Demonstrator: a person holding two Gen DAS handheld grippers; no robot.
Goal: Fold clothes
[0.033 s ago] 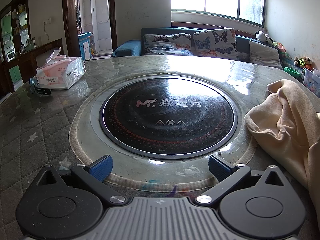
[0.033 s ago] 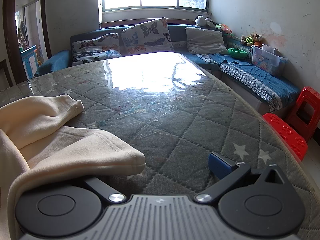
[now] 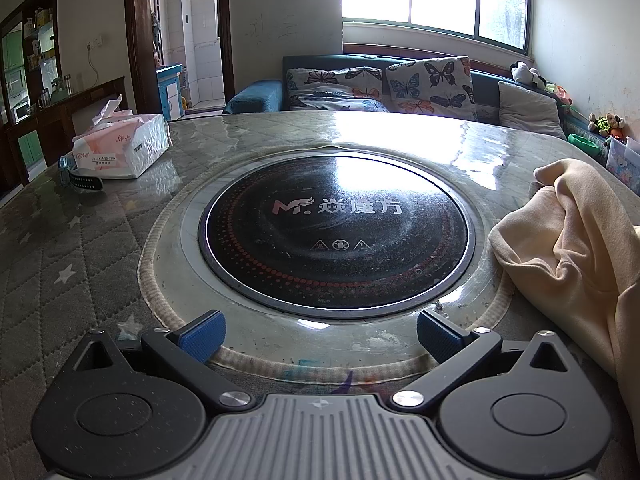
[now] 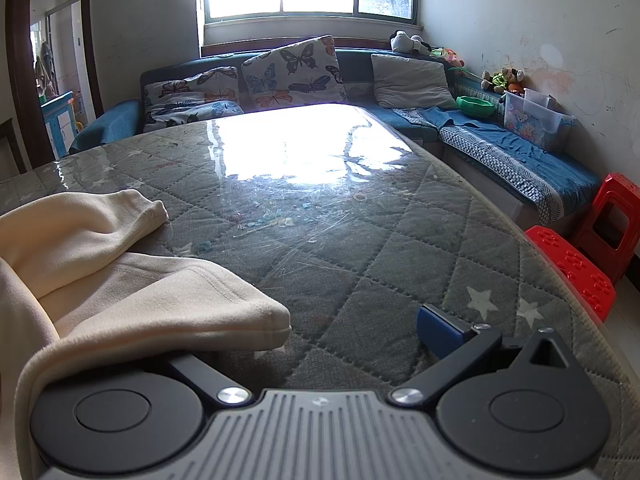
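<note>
Crumpled cream garment (image 4: 120,292) on table

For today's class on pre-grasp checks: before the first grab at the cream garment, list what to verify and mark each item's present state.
1. Left gripper open, holding nothing: ok.
2. Right gripper open: ok, though the cloth hides its left finger.
3. Cream garment lying flat: not ok, it is bunched.
4. Garment fully on the table: cannot tell.
5. Tissue pack apart from the garment: ok.
</note>
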